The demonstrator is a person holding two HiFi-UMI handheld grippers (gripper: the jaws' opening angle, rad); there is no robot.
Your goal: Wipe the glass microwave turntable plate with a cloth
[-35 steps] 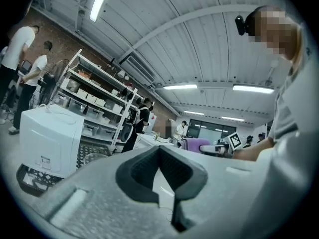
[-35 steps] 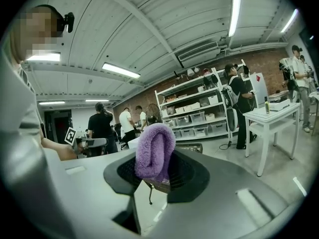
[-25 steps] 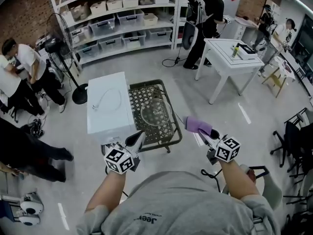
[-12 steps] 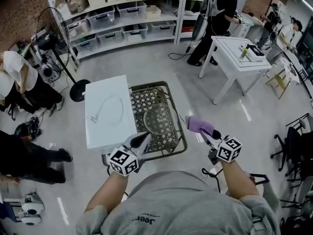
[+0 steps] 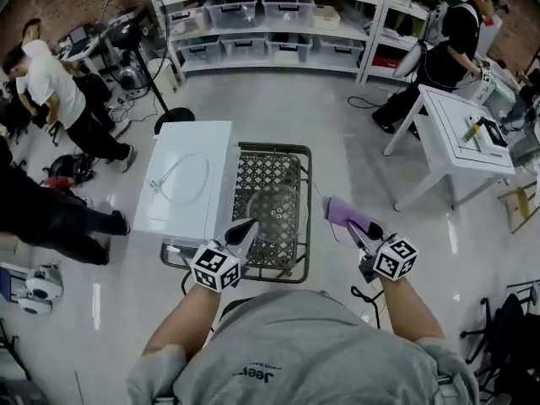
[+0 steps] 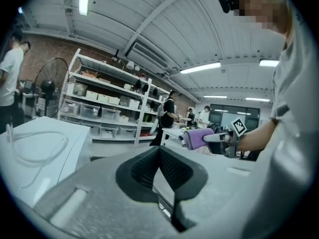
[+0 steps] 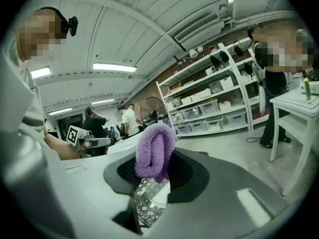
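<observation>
Mesh table [image 5: 274, 147] carries plate [image 5: 272, 207] (microwave [image 5: 186, 184] too).

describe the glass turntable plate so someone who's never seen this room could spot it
Start at the white box-shaped appliance in the middle of the floor; a dark lattice table adjoins its right side. The glass turntable plate lies flat on that lattice: the only round, see-through disc there.

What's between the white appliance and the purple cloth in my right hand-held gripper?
The glass turntable plate, lying on the metal lattice table, left of the purple cloth; the head view shows it.
</observation>
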